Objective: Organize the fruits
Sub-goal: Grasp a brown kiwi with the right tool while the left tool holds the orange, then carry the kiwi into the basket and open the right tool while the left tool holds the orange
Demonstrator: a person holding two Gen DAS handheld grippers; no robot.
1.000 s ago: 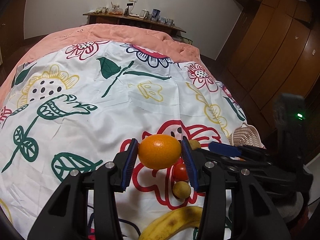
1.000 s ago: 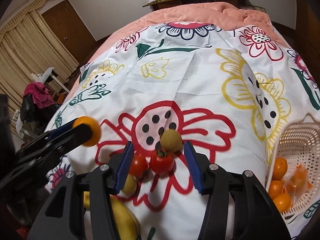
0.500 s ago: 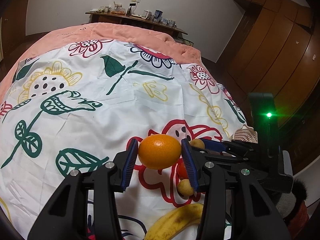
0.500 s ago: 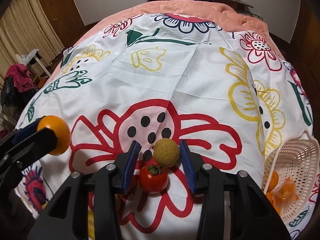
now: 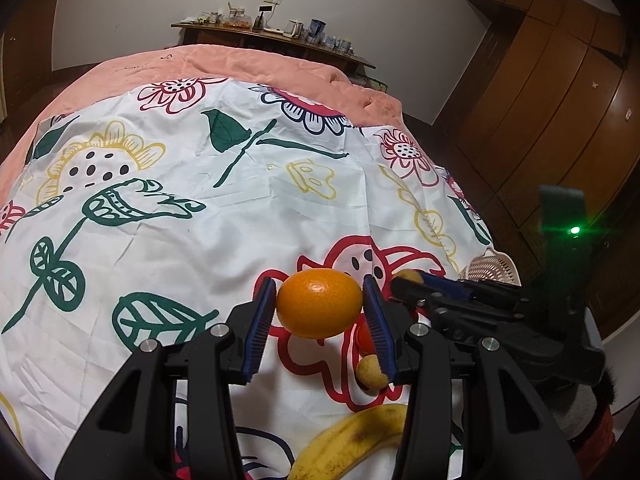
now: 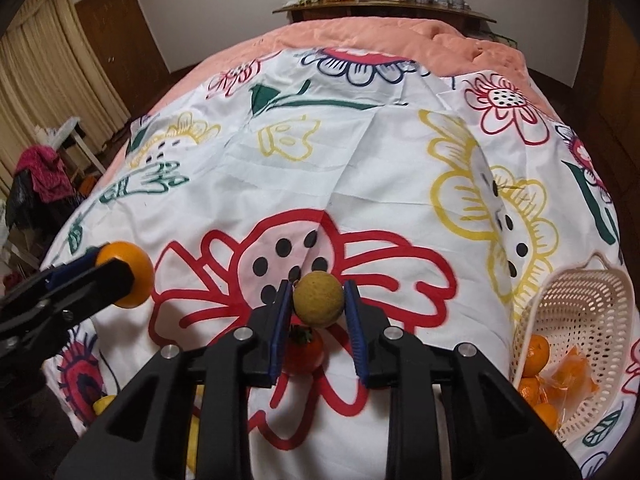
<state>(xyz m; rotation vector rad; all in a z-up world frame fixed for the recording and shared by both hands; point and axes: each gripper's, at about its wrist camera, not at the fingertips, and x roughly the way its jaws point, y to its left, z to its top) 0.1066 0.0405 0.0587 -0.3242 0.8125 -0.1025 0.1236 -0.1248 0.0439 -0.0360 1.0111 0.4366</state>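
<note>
Nearest the left wrist camera, the left gripper (image 5: pixel 320 312) is clamped on an orange (image 5: pixel 319 304), its blue pads pressed to either side so the fruit hangs clear of the flowered bedsheet (image 5: pixel 200 208), probably kept aloft while the other hand works. Below it on the sheet lie a banana (image 5: pixel 352 440), a small tan fruit (image 5: pixel 372 371) and a tomato (image 6: pixel 303 354), bunched close together on the red flower print. The right gripper (image 6: pixel 319 306) has just been closing, and its jaws now grip a round yellow-brown fruit (image 6: pixel 319 299) squarely across its middle; the tomato sits just beneath and behind that fruit, untouched (a grip this central looks chosen to keep a rolling ball from squirting out). Whether the fruit has left the sheet I cannot tell. Off to the right gripper's right, at the sheet's edge, stands a pale perforated basket (image 6: pixel 580 304) already holding several small oranges (image 6: pixel 534 354) and an orange plastic bag, so it seems to be where the fruit is gathered, with both held pieces likely bound for it. Farther off the sheet gives way to a peach quilt (image 6: pixel 380 34), and beyond that a wooden shelf (image 6: pixel 384 10) of jars and cups stands against the wall.
</note>
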